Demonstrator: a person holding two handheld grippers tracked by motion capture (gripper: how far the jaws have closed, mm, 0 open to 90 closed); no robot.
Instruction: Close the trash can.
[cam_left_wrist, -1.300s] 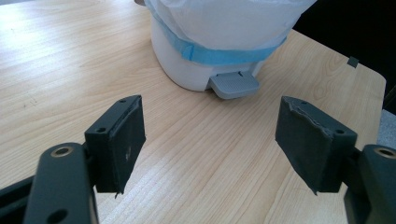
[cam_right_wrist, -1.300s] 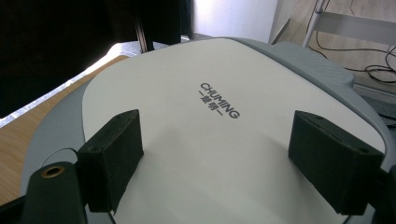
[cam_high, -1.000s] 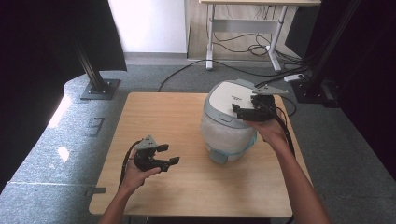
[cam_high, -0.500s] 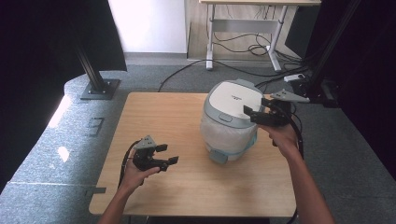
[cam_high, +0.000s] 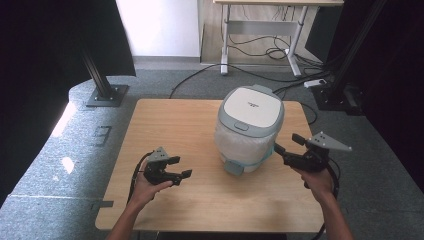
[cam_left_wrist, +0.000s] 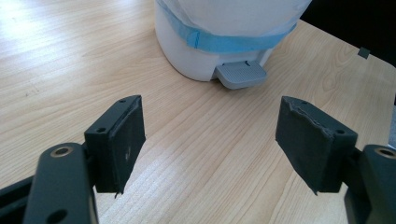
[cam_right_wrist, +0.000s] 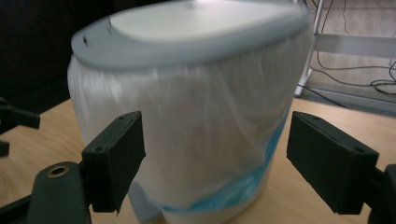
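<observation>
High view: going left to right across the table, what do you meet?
Left gripper → pedal → bin → right gripper

We see our right hand-held gripper with its two black jaws standing wide apart and nothing between the pads. Just ahead stands the bin, slightly blurred, on the wooden desk. Its grey lid is shut, and a thin white liner hangs over the wall, with a blue band low down. Cables lie on the floor behind.
</observation>
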